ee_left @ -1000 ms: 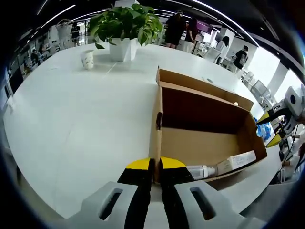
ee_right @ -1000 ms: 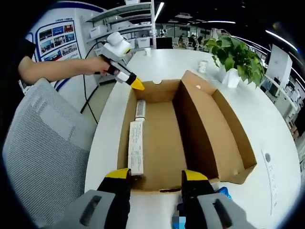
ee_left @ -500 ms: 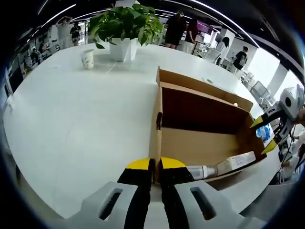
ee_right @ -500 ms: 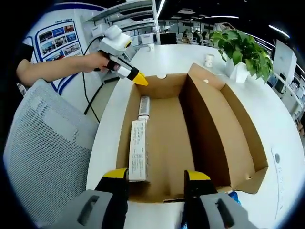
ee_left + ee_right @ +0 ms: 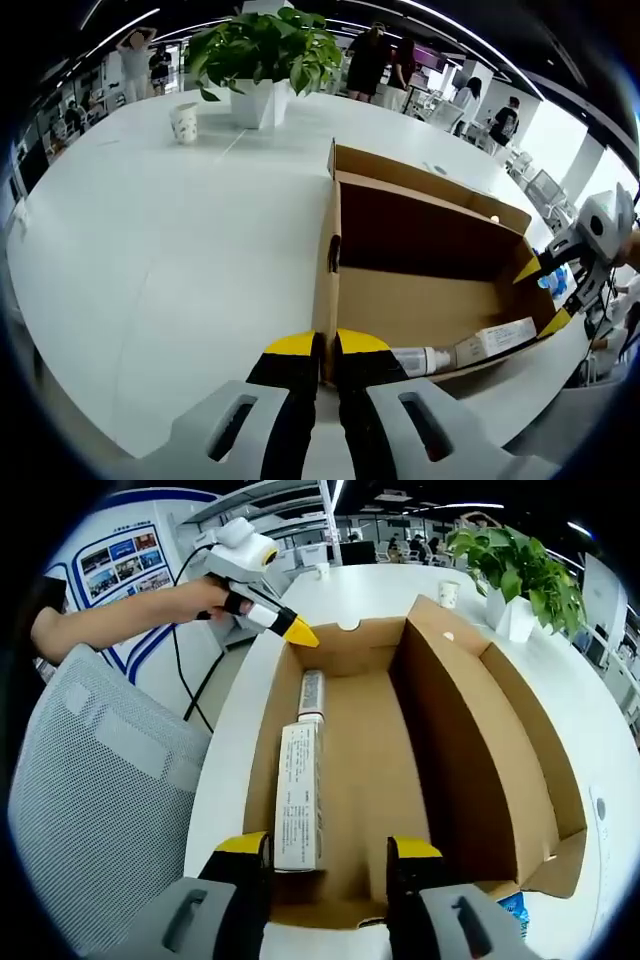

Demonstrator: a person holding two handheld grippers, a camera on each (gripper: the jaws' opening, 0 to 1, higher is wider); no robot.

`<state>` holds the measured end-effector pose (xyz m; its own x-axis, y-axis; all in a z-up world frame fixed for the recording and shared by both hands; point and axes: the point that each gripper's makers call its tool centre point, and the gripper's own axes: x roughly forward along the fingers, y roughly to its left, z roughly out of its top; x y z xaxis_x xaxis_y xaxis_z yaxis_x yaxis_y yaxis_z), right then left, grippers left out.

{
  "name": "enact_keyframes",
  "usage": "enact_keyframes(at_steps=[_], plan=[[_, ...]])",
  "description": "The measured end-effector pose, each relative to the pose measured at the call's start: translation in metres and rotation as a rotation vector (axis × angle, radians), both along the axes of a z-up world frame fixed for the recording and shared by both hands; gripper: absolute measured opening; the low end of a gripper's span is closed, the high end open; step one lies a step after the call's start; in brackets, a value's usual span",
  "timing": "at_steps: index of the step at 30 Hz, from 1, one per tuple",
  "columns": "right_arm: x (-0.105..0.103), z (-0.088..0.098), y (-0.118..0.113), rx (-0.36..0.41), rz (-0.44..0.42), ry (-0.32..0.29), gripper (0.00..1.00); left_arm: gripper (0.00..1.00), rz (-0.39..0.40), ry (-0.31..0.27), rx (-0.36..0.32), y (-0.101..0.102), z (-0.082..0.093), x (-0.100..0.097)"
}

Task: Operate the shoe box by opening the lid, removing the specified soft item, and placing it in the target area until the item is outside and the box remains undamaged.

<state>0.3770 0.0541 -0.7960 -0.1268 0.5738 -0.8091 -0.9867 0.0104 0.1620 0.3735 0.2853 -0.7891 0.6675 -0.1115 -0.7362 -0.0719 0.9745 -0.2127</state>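
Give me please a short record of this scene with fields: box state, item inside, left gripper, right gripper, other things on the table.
box state: cardboard shoe box open, lid folded back, on the white table
item inside: tube with printed label lying on the floor along one long wall
left gripper: left gripper shut on the rim of a short end wall
right gripper: right gripper open, at the opposite end, jaws astride the tube's end
other things: potted plant, paper cup
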Motion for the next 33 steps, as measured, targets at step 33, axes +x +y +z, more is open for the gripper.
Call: enact_keyframes(at_steps=[33], plan=[[-0.007,-0.009,0.007,-0.038,0.174,-0.199,0.16,0.03,0.001,-0.001,-0.005,0.000,-0.001,0.000]])
